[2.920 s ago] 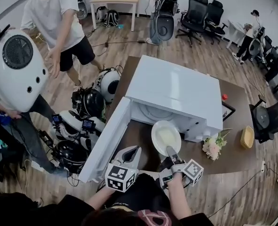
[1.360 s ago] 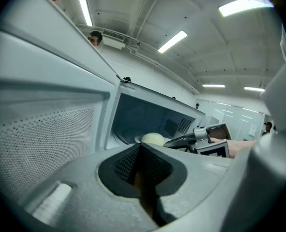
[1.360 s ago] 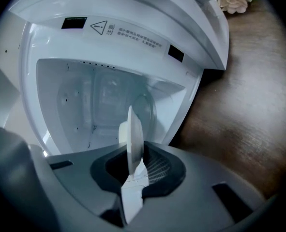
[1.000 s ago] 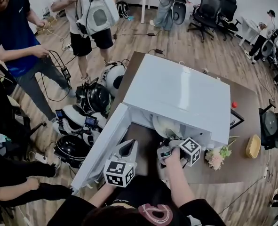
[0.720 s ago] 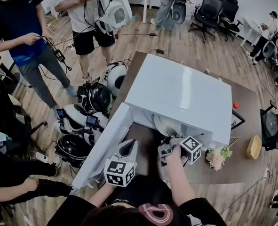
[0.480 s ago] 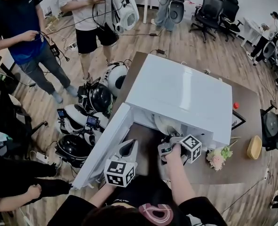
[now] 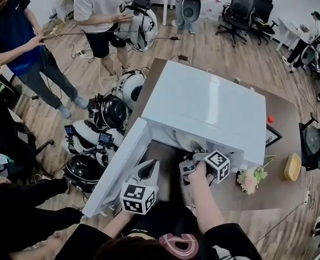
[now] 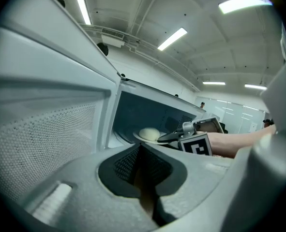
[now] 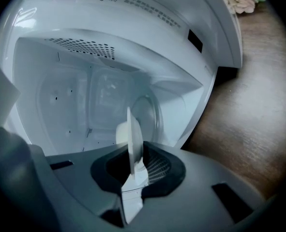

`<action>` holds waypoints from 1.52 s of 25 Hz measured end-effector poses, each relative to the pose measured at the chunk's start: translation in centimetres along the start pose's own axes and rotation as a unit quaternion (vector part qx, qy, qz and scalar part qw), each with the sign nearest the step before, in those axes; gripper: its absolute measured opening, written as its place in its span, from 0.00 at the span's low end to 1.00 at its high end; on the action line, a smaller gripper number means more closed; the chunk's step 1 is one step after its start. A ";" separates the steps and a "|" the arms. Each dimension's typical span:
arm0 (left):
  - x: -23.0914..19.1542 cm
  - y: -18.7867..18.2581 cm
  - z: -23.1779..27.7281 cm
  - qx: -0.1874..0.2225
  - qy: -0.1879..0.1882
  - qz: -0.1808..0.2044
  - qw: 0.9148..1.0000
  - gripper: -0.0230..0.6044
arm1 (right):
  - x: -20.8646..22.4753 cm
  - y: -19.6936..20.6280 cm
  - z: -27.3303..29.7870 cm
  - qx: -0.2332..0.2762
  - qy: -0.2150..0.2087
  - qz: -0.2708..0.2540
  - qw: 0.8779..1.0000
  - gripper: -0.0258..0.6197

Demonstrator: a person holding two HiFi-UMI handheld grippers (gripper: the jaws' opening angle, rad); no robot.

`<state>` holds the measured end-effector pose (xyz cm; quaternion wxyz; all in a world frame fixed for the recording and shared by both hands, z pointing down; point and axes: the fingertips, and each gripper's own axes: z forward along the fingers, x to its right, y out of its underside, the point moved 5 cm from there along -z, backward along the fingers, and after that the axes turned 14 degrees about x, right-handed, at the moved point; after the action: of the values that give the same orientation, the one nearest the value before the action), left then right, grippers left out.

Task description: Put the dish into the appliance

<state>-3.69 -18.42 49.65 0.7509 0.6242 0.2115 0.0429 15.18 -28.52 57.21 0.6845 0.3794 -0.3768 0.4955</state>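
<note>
My head view shows wood floor [image 7: 230,47], the brown desk [image 7: 230,196] and the white appliance [image 7: 203,104], door open. Only its own view shows my right gripper [image 9: 133,166], jaws clamped on the dish [image 9: 133,134] rim in the cavity opening. My left gripper [image 8: 140,151] jaws are closed, empty.

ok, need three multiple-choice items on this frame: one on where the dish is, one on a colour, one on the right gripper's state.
1. Where is the dish relative to the appliance?
A. on top of it
B. behind it
C. in its open cavity

2. What colour is the appliance?
A. white
B. black
C. red

3. What state is the right gripper in?
A. open and empty
B. shut on the dish's rim
C. shut on nothing

Answers:
1 C: the left gripper view shows it past the open door.
2 A: its top and door are white in the head view.
3 B: the right gripper view shows the rim edge-on between the jaws.
</note>
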 end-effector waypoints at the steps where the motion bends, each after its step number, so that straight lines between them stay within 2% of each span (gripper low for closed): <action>1: 0.1 0.0 0.1 0.000 0.001 0.001 1.000 0.05 | -0.1 0.0 0.1 0.001 0.000 -0.003 1.000 0.11; 8: 0.0 0.2 0.4 0.000 0.004 0.004 1.000 0.05 | -0.1 0.1 1.0 0.001 -0.003 -0.023 1.000 0.11; 20: -0.1 0.2 0.6 -0.002 -0.001 0.003 1.000 0.05 | -0.4 0.2 2.4 0.002 -0.007 -0.002 1.000 0.11; 33: -0.4 0.5 0.6 -0.007 -0.002 0.006 1.000 0.05 | -0.7 0.4 3.6 0.013 -0.019 -0.017 1.000 0.11; 38: -0.7 0.5 0.4 -0.008 -0.006 0.007 1.000 0.05 | -1.1 0.4 3.9 0.022 -0.031 -0.048 0.998 0.11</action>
<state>-4.04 -18.91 50.40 0.7570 0.6196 0.2021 0.0463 14.00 -32.33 57.93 0.6867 0.4272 -0.3683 0.4586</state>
